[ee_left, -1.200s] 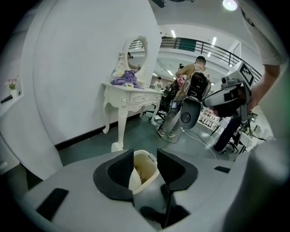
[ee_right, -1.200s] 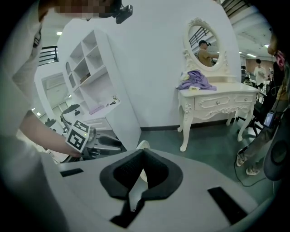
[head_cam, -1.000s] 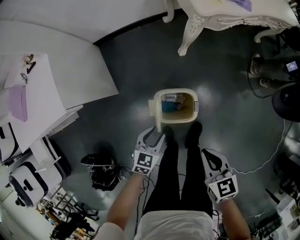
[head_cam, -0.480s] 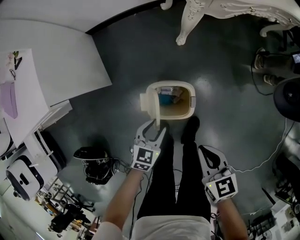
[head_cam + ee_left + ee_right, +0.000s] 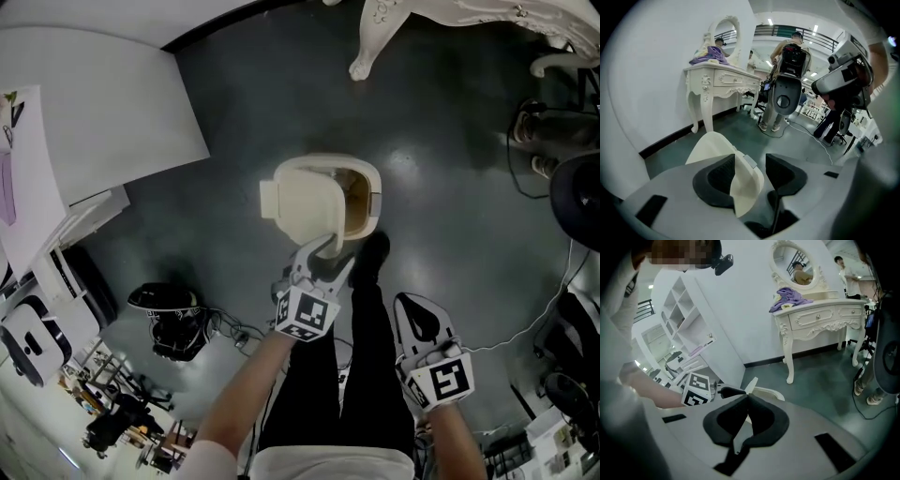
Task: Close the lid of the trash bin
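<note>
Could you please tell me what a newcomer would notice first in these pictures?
The cream trash bin on the dark floor mid-frame, its lid tilted partway over the opening. The left gripper reaches to it, jaws opening with the lid's edge between them; the right gripper hangs shut beside the person's leg.

Trash bin on floor (dark grey)

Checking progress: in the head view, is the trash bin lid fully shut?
No, the lid leaves part of the trash bin uncovered.
</note>
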